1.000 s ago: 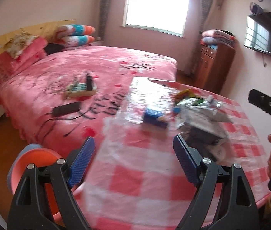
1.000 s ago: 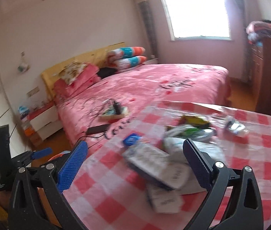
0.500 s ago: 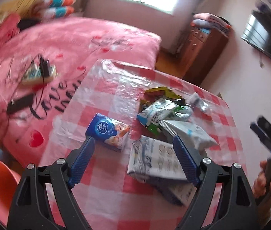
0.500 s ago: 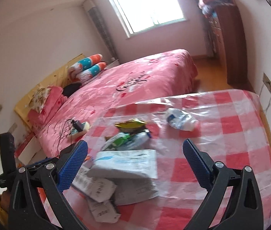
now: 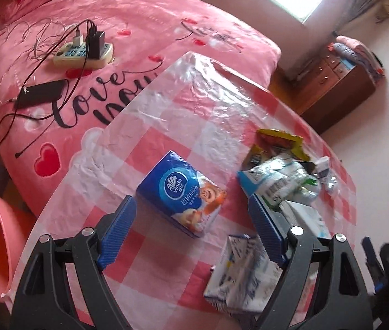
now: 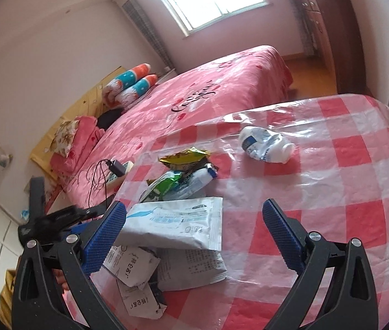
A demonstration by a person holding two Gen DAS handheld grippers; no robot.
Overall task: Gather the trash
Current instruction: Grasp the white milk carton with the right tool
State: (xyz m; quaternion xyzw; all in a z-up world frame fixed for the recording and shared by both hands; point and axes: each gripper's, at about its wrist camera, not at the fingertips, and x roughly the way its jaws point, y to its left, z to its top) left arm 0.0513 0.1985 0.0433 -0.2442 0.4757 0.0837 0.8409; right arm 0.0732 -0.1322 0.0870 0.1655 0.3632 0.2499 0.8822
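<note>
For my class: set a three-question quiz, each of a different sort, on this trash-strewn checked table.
1. True or false: the left gripper grips the blue tissue pack.
2. Which lies apart from the wrapper pile? A) crushed white bottle B) yellow snack bag C) large white pouch
3. Fill in: the power strip lies on the ___.

Key: 1 false; 2 A; 3 bed.

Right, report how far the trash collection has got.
Nothing looks collected yet. Both the left gripper and right gripper are open and empty above the checked table. Left to do: the blue tissue pack, white pouch, crumpled wrappers, green and yellow snack bags and crushed bottle all lie there.
</note>
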